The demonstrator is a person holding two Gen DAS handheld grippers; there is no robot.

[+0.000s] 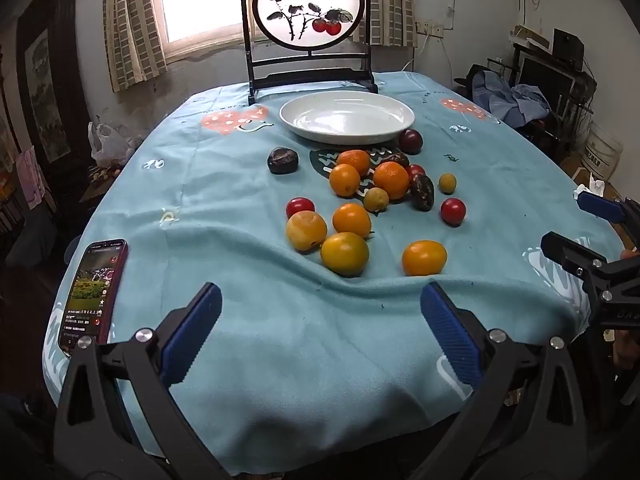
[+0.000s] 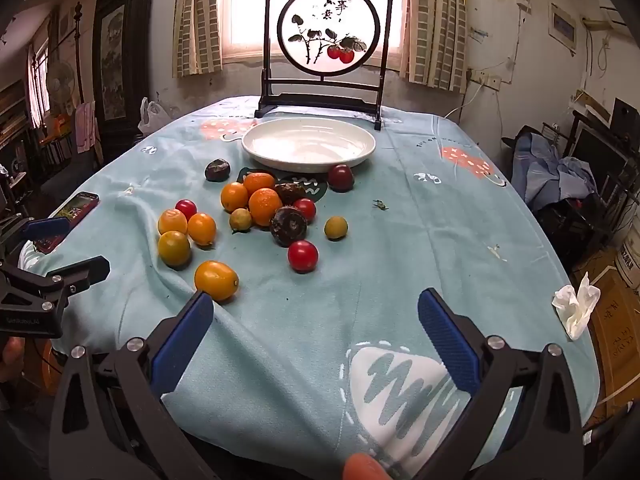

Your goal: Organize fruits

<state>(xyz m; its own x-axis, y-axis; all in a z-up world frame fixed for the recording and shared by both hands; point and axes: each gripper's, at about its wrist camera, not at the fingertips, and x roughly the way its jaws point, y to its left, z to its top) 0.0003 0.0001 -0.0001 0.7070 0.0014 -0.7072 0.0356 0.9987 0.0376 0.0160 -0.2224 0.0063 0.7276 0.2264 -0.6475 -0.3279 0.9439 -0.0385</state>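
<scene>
A white oval plate stands empty at the far middle of the table. In front of it lie several loose fruits: oranges, yellow fruits, red tomatoes, dark wrinkled fruits, and a dark plum. My left gripper is open and empty over the near cloth. My right gripper is open and empty, near the closest orange; it also shows in the left wrist view.
A blue tablecloth covers the table. A phone lies at the near left edge. A framed round painting on a dark stand stands behind the plate. A crumpled tissue lies at the right edge. Clutter surrounds the table.
</scene>
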